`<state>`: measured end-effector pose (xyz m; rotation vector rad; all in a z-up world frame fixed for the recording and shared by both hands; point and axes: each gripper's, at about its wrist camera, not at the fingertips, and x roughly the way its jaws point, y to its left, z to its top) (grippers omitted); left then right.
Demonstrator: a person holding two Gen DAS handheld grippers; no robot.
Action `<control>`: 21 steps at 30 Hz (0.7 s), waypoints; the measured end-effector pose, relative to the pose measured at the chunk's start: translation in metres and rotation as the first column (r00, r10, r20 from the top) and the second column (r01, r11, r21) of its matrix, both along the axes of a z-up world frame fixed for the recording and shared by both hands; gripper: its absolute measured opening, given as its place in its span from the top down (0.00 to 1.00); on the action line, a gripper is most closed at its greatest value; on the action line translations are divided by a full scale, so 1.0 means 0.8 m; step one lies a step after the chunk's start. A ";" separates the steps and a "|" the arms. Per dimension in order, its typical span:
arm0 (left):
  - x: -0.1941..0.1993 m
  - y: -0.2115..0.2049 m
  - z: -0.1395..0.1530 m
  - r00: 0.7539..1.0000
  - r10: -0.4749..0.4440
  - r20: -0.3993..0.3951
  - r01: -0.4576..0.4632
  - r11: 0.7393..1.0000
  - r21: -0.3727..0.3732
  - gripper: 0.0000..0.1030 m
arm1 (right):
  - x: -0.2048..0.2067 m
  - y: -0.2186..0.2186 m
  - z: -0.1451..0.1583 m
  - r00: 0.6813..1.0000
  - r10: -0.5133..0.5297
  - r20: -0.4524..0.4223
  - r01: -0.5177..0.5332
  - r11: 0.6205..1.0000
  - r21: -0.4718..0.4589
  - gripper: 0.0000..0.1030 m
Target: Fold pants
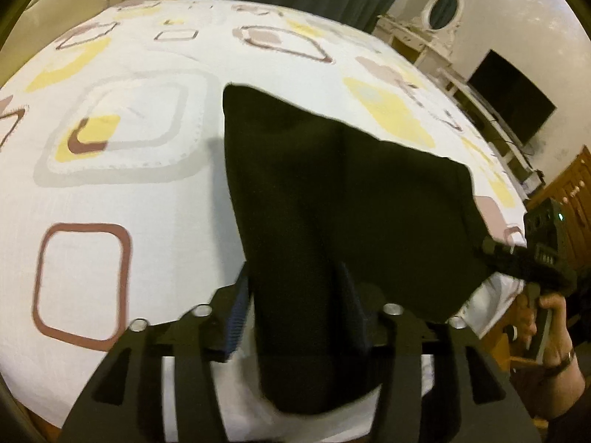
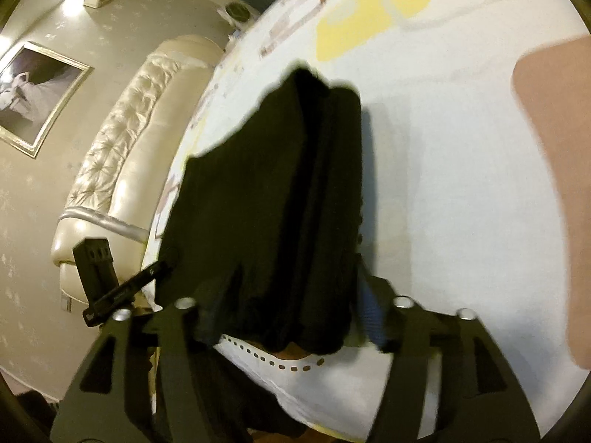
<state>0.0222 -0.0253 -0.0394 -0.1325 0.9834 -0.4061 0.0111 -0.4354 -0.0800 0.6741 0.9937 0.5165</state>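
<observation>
Pants (image 1: pixel 332 192) pinched in both my fingers, left (image 1: pixel 291 317) and right (image 2: pixel 291 313); cloth runs ahead over bed (image 1: pixel 129 184).

Both wrist views close, facing bed (image 1: pixel 122 192); share pants (image 1: pixel 332 199).

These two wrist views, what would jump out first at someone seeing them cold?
The black pants, held up over the bed between the left gripper and right gripper, fill the middle of both views. Beneath them lies the white bedspread with yellow and brown squares, and a cream tufted headboard stands at the left of the right wrist view.
</observation>
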 end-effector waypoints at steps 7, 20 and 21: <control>0.048 0.023 0.009 1.000 -0.024 0.020 0.025 0.999 -0.046 0.30 | 0.053 -0.037 0.009 0.996 -0.082 0.020 0.080 0.992 0.095 0.23; 0.150 0.003 -0.047 0.989 -0.096 -0.113 0.078 0.985 -0.152 0.31 | 0.157 0.008 -0.023 0.998 -0.006 -0.056 0.012 0.995 0.101 0.26; 0.151 0.003 -0.047 0.987 -0.109 -0.116 0.089 0.982 -0.165 0.43 | 0.159 0.012 -0.022 0.998 0.007 -0.056 -0.003 0.996 0.085 0.44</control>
